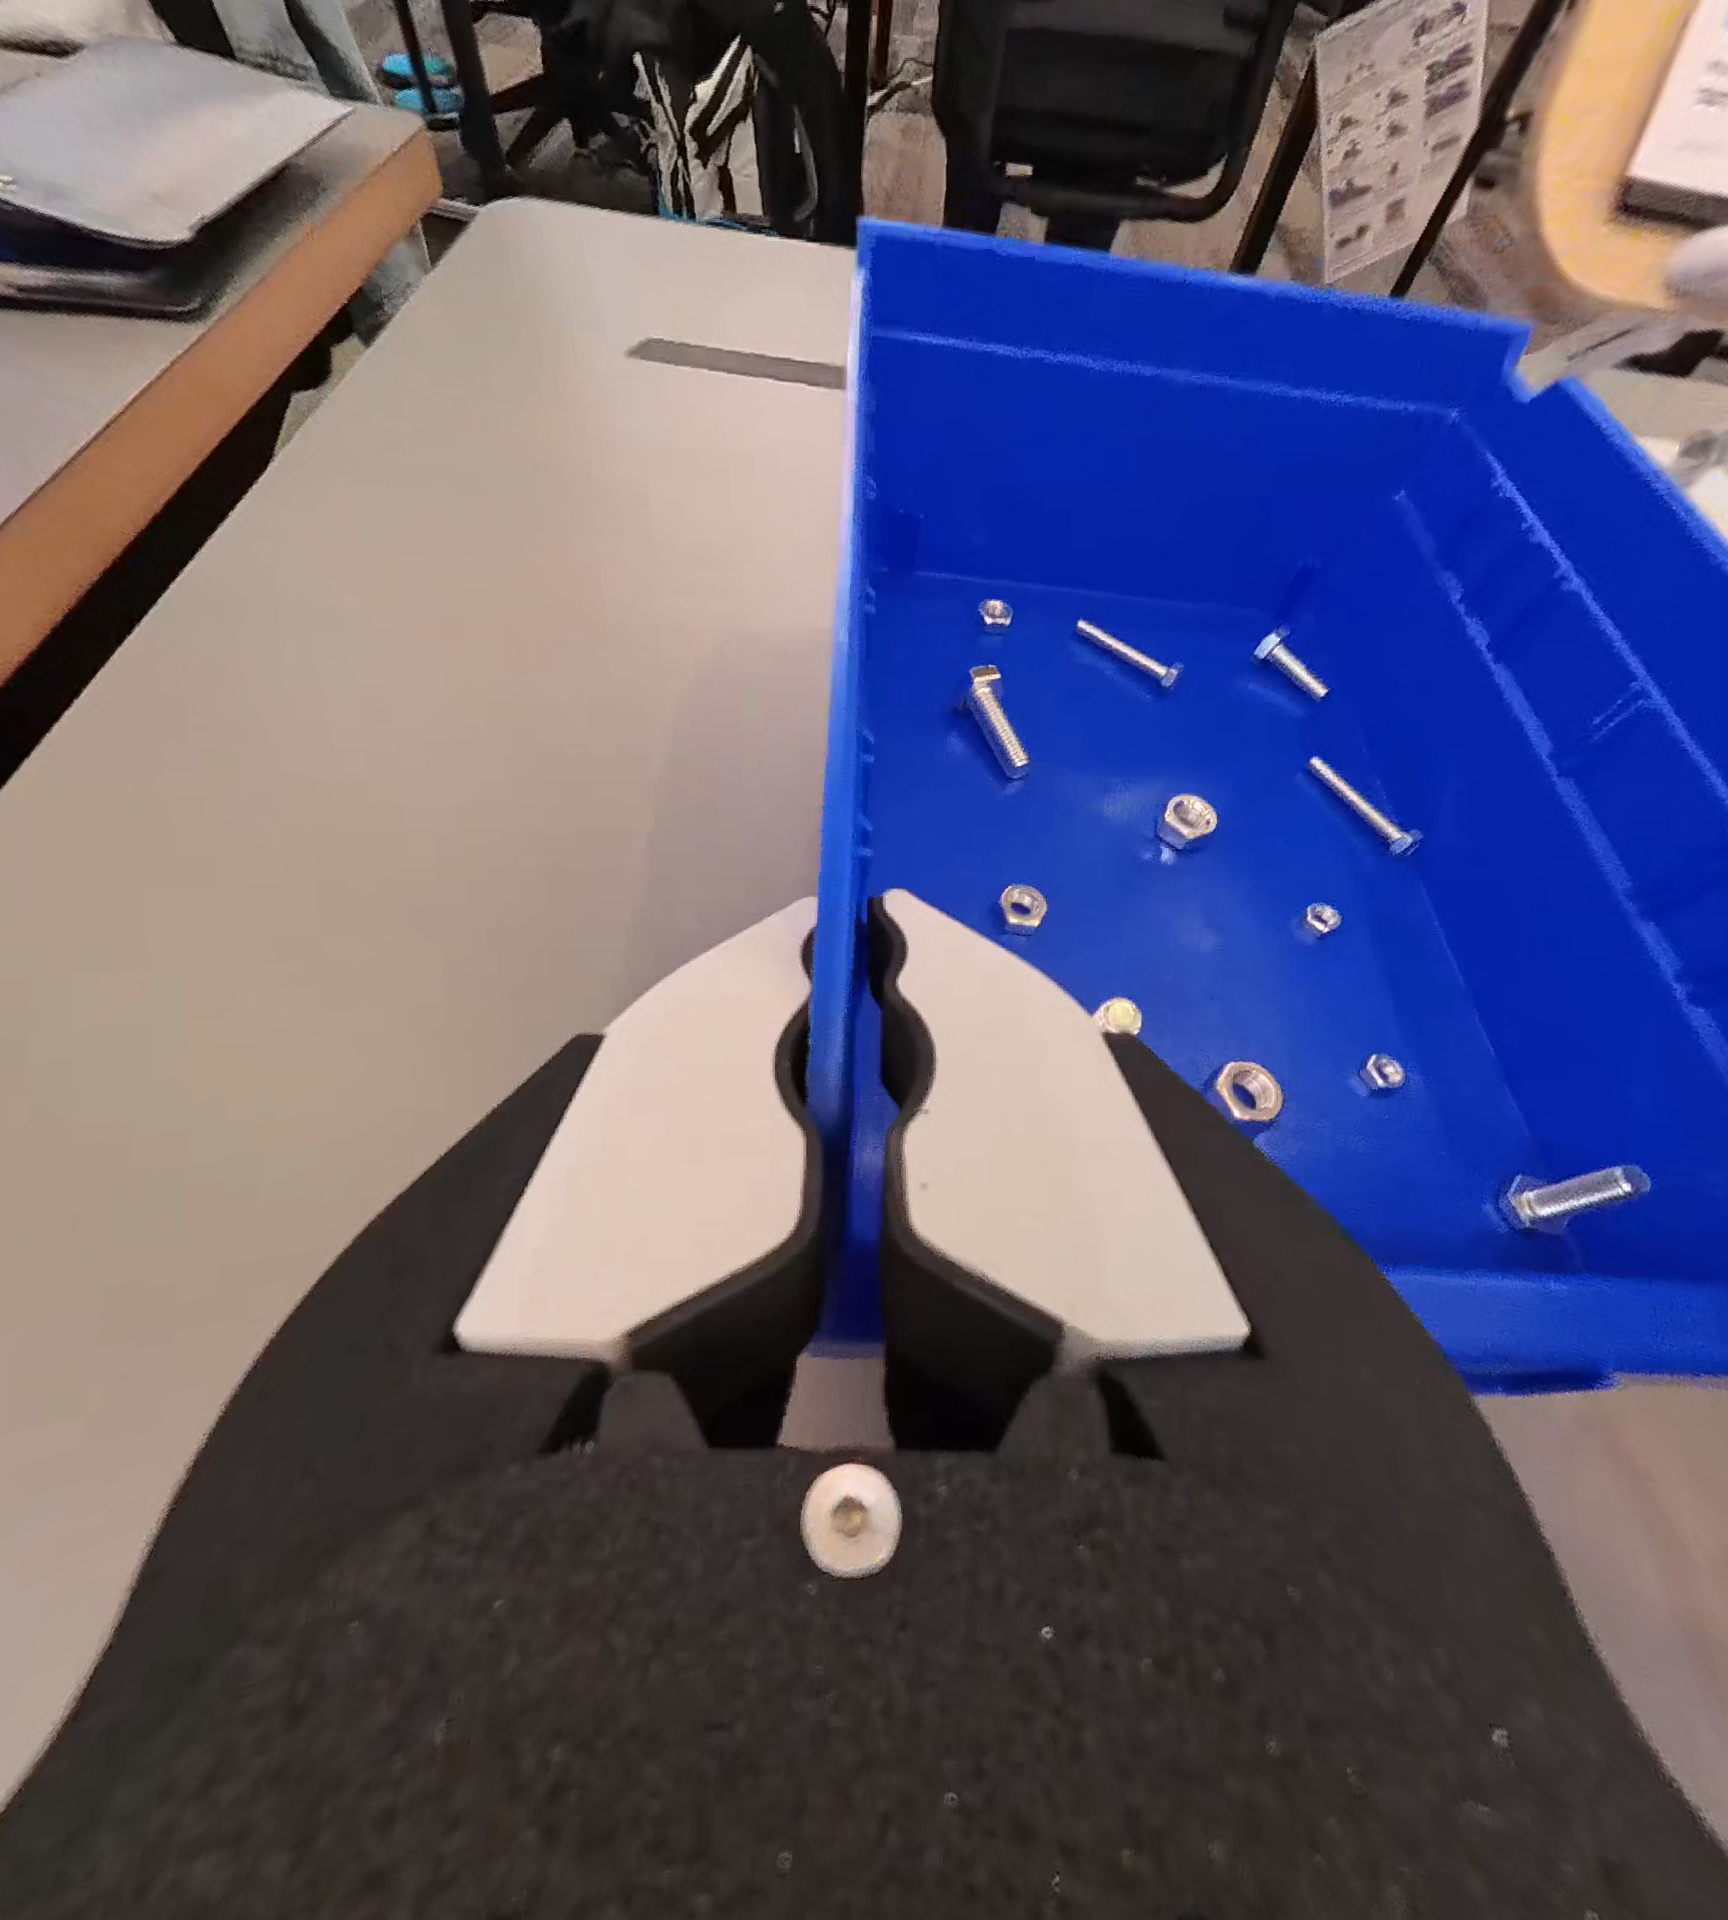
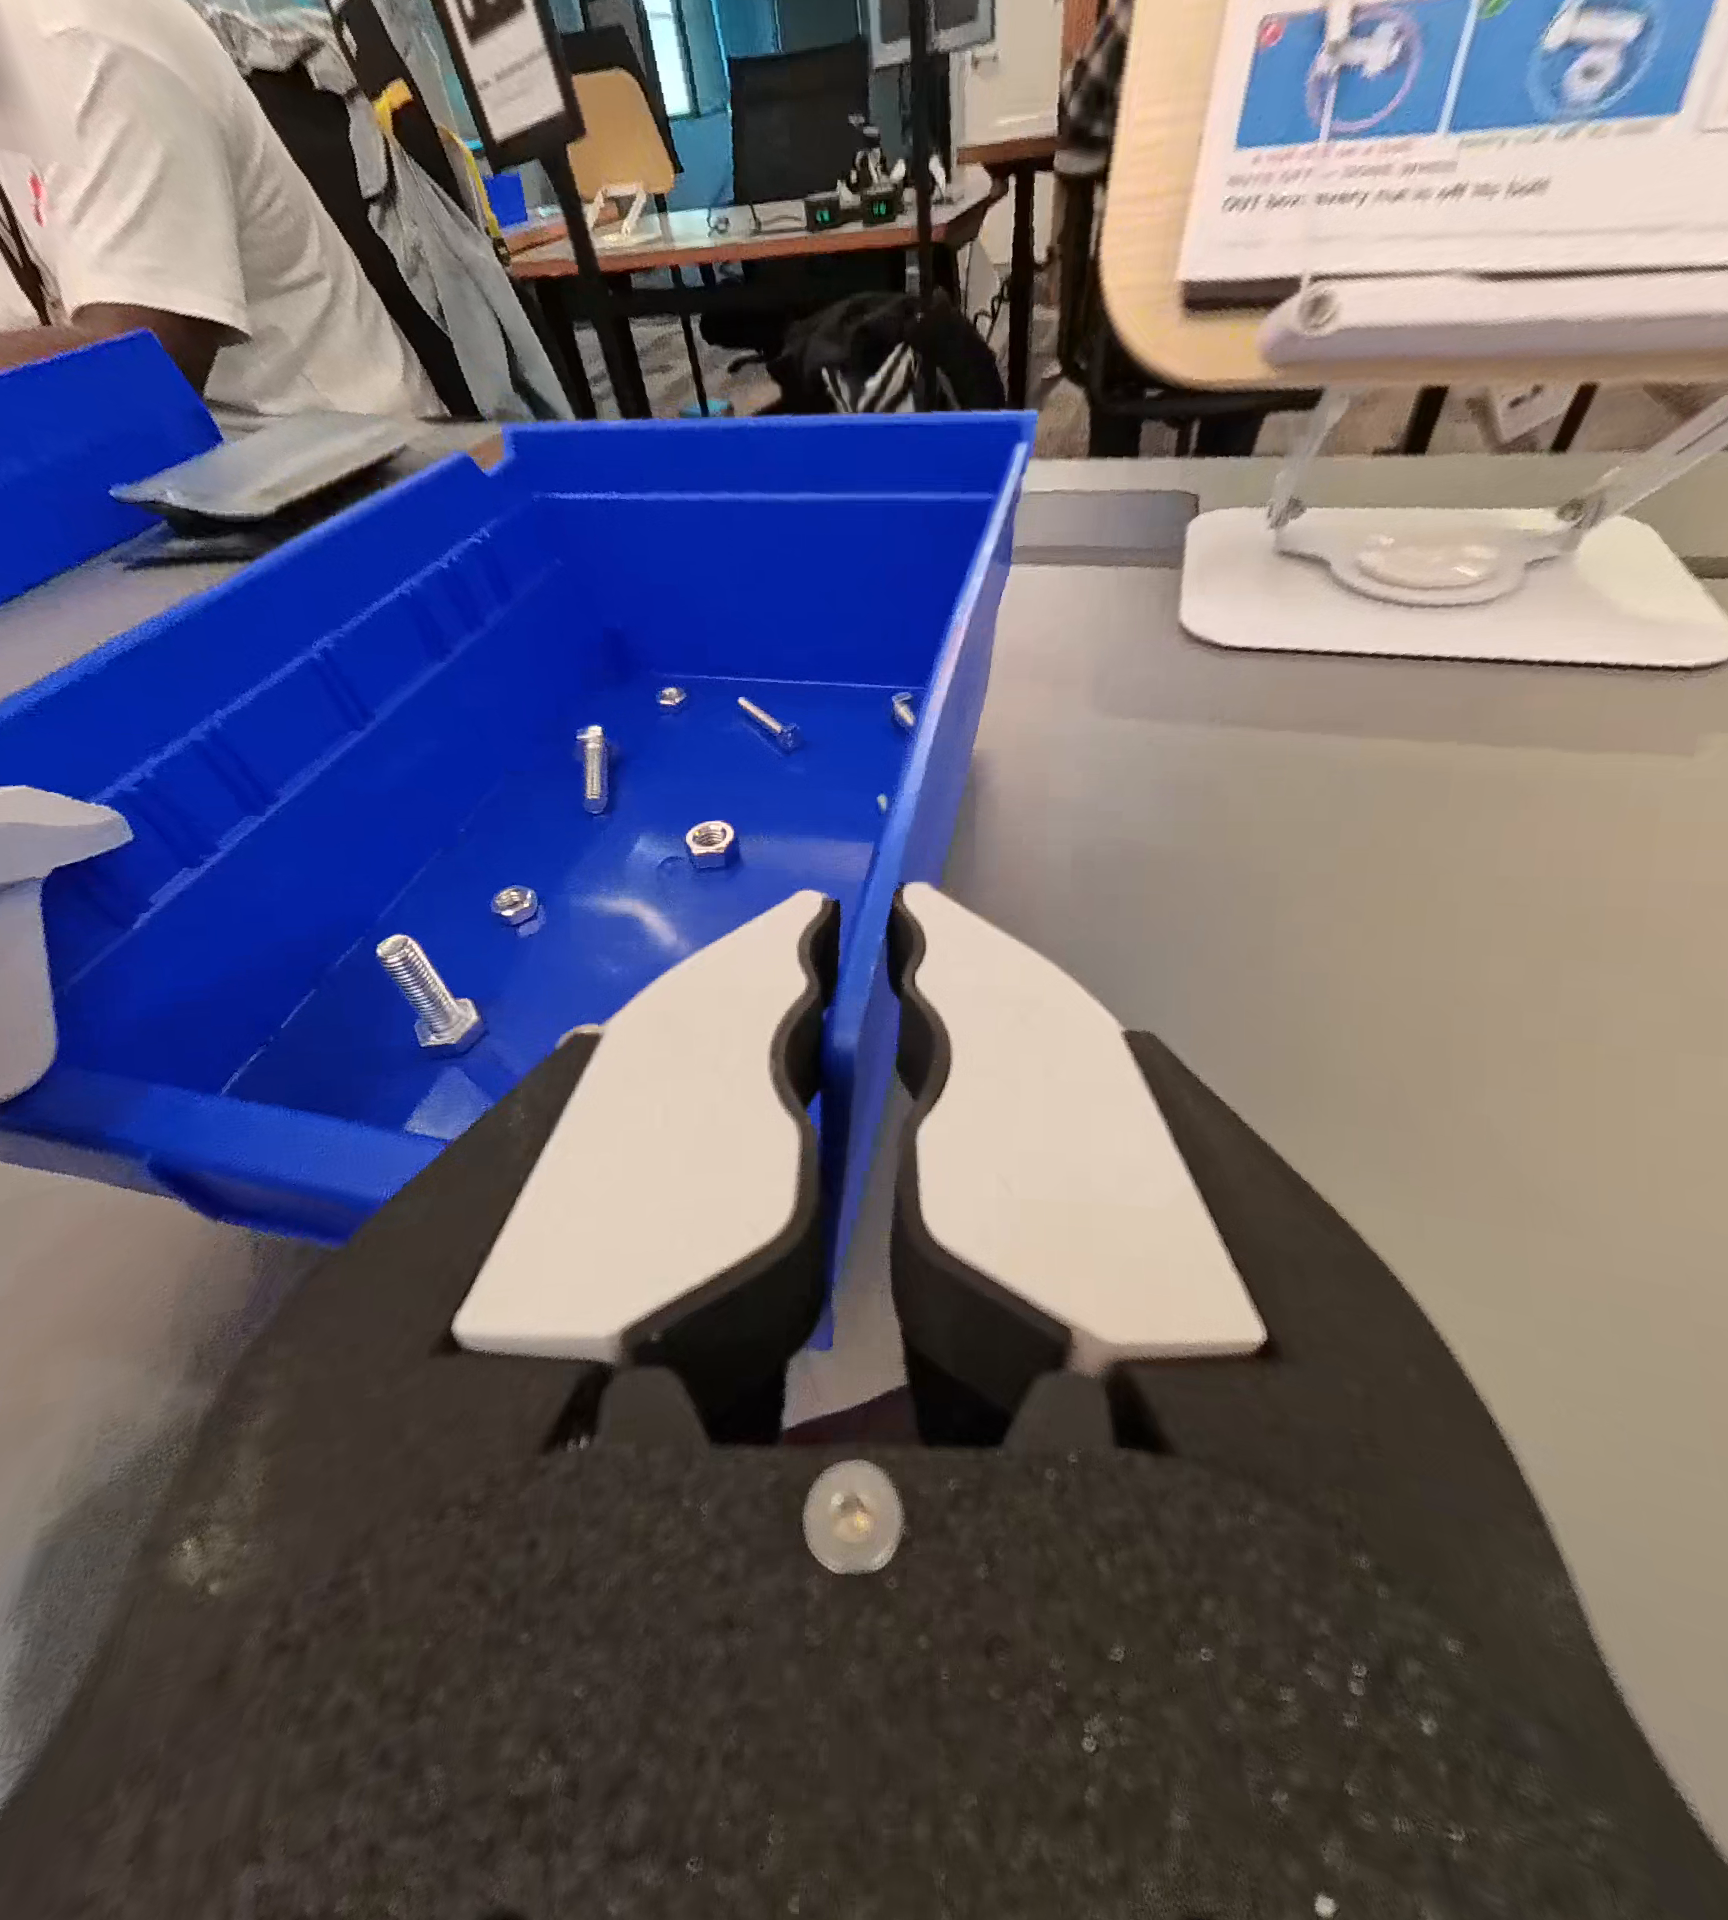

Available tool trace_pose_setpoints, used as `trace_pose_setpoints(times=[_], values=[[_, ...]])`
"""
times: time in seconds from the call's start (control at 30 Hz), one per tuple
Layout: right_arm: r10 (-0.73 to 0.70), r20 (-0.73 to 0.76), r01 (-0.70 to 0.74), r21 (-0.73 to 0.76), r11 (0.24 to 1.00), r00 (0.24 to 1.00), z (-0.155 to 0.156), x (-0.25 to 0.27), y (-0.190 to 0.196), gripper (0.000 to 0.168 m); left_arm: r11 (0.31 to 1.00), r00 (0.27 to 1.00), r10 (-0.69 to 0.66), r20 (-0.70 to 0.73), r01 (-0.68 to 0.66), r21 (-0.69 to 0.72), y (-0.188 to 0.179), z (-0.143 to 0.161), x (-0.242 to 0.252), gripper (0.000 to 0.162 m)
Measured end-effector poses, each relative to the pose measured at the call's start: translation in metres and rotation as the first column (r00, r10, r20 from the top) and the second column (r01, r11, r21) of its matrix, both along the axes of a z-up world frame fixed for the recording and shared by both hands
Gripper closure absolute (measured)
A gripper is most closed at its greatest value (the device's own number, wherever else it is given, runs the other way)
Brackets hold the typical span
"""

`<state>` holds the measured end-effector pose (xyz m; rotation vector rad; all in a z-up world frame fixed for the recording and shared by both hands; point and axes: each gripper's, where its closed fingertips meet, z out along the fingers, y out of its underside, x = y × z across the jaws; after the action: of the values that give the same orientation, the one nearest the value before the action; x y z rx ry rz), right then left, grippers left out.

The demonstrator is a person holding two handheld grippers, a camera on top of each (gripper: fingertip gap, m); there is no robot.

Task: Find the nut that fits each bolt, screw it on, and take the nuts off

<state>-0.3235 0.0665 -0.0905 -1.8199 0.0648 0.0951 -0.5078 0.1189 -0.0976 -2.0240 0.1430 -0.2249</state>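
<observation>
Left wrist view first: your left gripper (image 1: pixel 844 914) has its jaws closed down on the left side wall of the blue bin (image 1: pixel 1151 436), one white finger outside over the grey bench (image 1: pixel 372 831), the other inside the bin. The wall fills the narrow slot between them. On the bin floor you've got loose hardware spread out: a thick bolt (image 1: pixel 997 720) near the left wall, a thin long bolt (image 1: pixel 1128 652) beyond it, a short bolt (image 1: pixel 1291 665) at the far right corner, another thin bolt (image 1: pixel 1364 805) along the right side, and a stubby bolt (image 1: pixel 1572 1197) lying near the front. The large nut (image 1: pixel 1188 821) sits mid-floor, with smaller nuts scattered around it, all apart from the bolts.

Right wrist view now: your right gripper (image 2: pixel 862 914) is clamped the same way on the opposite side wall of the blue bin (image 2: pixel 735 468), jaws nearly together with only the wall between. This view shows what the other cannot: the other gripper's white finger (image 2: pixel 8 831) on the far wall at the left edge, a white stand (image 2: pixel 1462 592) on the bench (image 2: pixel 1359 935) holding a printed sheet, a second blue bin (image 2: pixel 39 457) behind, and a person in a white shirt (image 2: pixel 133 187). Here the stubby bolt (image 2: pixel 427 987) lies nearest you.
</observation>
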Motion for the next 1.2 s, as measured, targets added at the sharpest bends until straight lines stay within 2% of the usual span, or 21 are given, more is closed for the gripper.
trace_pose_setpoints(times=[0.2,0.27,0.33,0.37,0.4,0.43,0.47,0.53,0.57,0.63,0.7,0.73,0.77,0.8,0.83,0.87,0.93,0.97,1.03,1.1,1.2], values=[[-0.007,0.029,0.007,0.003,1.0,1.0,-0.017,-0.009,0.015,0.158,0.999,0.999,-0.034,-0.001,0.034,-0.002,0.021,-0.021,-0.007,0.158],[0.003,0.012,-0.003,0.027,1.0,1.0,-0.016,-0.008,0.016,0.155,0.999,0.998,-0.052,0.047,0.051,0.009,0.025,-0.022,-0.004,0.158],[0.077,-0.025,-0.077,0.018,0.997,0.997,-0.015,-0.01,0.014,0.15,0.999,0.997,-0.043,0.069,0.043,0.002,0.025,-0.022,-0.006,0.157],[0.133,-0.034,-0.133,0.015,0.991,0.991,-0.013,-0.01,0.009,0.147,1.0,0.999,0.005,0.049,-0.005,-0.008,0.021,-0.021,-0.014,0.142],[0.169,-0.037,-0.169,0.023,0.985,0.985,-0.01,-0.005,0.001,0.135,0.998,0.997,0.067,0.026,-0.067,0.011,0.014,-0.015,-0.024,0.121],[0.226,-0.042,-0.225,0.032,0.974,0.973,-0.006,0.0,-0.01,0.126,0.991,0.993,0.117,0.024,-0.118,0.067,0.003,-0.002,-0.031,0.114],[0.321,-0.052,-0.319,0.034,0.947,0.946,-0.003,0.002,-0.025,0.126,0.981,0.989,0.14,0.041,-0.145,0.132,-0.008,0.013,-0.03,0.114],[0.482,-0.067,-0.482,0.007,0.876,0.874,-0.004,0.02,-0.056,0.127,0.98,0.995,0.085,0.052,-0.093,0.175,-0.029,0.031,0.0,0.112],[0.506,-0.062,-0.508,-0.018,0.861,0.86,-0.009,0.041,-0.065,0.126,0.986,0.998,0.018,0.068,-0.029,0.164,-0.039,0.033,0.028,0.106],[0.533,-0.074,-0.536,-0.026,0.844,0.843,-0.017,0.091,-0.077,0.127,0.974,0.971,-0.179,0.158,0.153,0.168,-0.065,0.031,0.103,0.106],[0.516,-0.094,-0.521,-0.044,0.852,0.851,-0.028,0.145,-0.08,0.127,0.933,0.913,-0.349,0.21,0.317,0.173,-0.091,0.016,0.182,0.11],[0.476,-0.124,-0.484,-0.044,0.874,0.871,-0.03,0.172,-0.079,0.127,0.919,0.904,-0.381,0.193,0.347,0.189,-0.098,0.01,0.21,0.101],[0.463,-0.172,-0.474,-0.028,0.88,0.869,-0.028,0.191,-0.08,0.127,0.9,0.906,-0.402,0.135,0.364,0.238,-0.102,0.01,0.231,0.106],[0.453,-0.187,-0.464,-0.016,0.886,0.871,-0.026,0.207,-0.081,0.127,0.874,0.896,-0.44,0.063,0.411,0.259,-0.104,0.009,0.251,0.137],[0.42,-0.172,-0.429,-0.013,0.903,0.891,-0.024,0.223,-0.08,0.126,0.868,0.898,-0.441,-0.007,0.428,0.252,-0.104,0.008,0.262,0.141],[0.4,-0.151,-0.405,-0.001,0.914,0.904,-0.02,0.233,-0.081,0.127,0.877,0.914,-0.401,-0.059,0.401,0.264,-0.102,0.014,0.265,0.136],[0.393,-0.117,-0.395,0.008,0.919,0.912,-0.016,0.242,-0.082,0.128,0.876,0.938,-0.326,-0.114,0.346,0.336,-0.103,0.03,0.265,0.136],[0.385,-0.081,-0.387,-0.005,0.922,0.919,-0.018,0.246,-0.082,0.128,0.886,0.943,-0.308,-0.123,0.332,0.324,-0.104,0.03,0.266,0.133],[0.372,-0.017,-0.372,-0.001,0.928,0.928,-0.02,0.251,-0.082,0.13,0.886,0.917,-0.397,-0.036,0.393,0.246,-0.114,0.018,0.283,0.124],[0.386,-0.006,-0.386,0.006,0.922,0.922,-0.023,0.251,-0.083,0.134,0.865,0.875,-0.483,0.036,0.47,0.174,-0.123,0.002,0.304,0.124],[0.415,-0.031,-0.414,0.046,0.909,0.909,-0.018,0.252,-0.084,0.135,0.887,0.891,-0.453,0.02,0.449,0.106,-0.107,-0.017,0.306,0.122]])
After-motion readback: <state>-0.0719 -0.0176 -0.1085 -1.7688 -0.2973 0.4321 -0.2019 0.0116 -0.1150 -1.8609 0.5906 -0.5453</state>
